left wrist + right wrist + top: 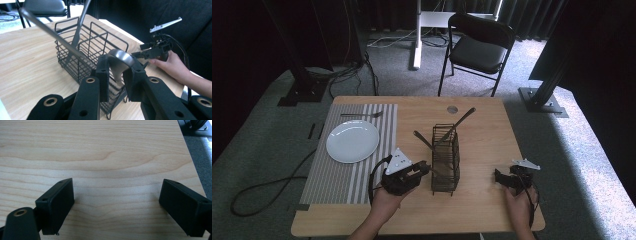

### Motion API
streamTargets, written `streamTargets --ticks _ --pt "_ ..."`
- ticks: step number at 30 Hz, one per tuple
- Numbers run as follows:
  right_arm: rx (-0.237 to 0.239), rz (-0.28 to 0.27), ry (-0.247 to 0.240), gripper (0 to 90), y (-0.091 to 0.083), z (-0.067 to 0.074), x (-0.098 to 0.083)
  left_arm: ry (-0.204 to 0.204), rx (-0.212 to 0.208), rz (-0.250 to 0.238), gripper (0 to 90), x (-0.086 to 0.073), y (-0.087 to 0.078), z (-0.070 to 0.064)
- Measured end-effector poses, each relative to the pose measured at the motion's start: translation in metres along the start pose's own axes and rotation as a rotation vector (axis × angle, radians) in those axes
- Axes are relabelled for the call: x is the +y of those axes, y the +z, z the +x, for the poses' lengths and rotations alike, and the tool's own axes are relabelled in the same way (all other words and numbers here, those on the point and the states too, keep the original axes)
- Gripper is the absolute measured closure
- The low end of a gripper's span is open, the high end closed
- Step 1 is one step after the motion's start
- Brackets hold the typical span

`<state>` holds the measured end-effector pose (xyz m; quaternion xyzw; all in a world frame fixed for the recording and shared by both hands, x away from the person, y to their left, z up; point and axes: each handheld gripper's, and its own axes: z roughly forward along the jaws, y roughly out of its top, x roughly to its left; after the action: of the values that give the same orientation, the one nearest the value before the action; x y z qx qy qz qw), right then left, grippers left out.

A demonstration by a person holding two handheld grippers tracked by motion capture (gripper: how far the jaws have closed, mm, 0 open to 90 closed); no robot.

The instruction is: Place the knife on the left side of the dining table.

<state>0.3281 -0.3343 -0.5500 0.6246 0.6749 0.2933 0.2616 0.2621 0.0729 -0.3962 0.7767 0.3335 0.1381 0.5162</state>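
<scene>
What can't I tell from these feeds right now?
- Spoon handle: left gripper view, hidden behind the left gripper jaws.
- Ends of the two utensils inside the wire basket: high view, too small and dark.
- Right gripper opening: high view, too small to see.

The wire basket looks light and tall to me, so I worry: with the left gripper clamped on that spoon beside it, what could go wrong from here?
1. The left gripper grips the spoon right against the wire basket; pulling sideways could tip the basket, since the right gripper rests open, apart from it.
2. Two long utensils lean in the basket; a jolt may topple them out.
3. The smooth spoon might slip from the jaws.
</scene>
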Motion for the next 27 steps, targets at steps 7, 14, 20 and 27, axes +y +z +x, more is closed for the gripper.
streamTargets --ticks 7,14,20,27 --pt "0.001 -0.001 0.0 12.1 0.0 0.0 0.0 0.02 -0.007 -0.012 75.9 0.014 0.012 -0.003" --pt "0.001 0.0 0.001 12.1 0.0 0.0 0.0 0.013 -0.022 -0.03 76.0 0.025 0.026 -0.002" --pt "0.001 0.0 0.0 12.1 0.0 0.0 0.0 0.006 -0.017 -0.049 76.2 0.031 0.036 -0.002" --pt "0.001 0.0 0.002 12.1 0.0 0.0 0.0 0.045 -0.034 -0.08 76.0 0.037 0.048 -0.015"
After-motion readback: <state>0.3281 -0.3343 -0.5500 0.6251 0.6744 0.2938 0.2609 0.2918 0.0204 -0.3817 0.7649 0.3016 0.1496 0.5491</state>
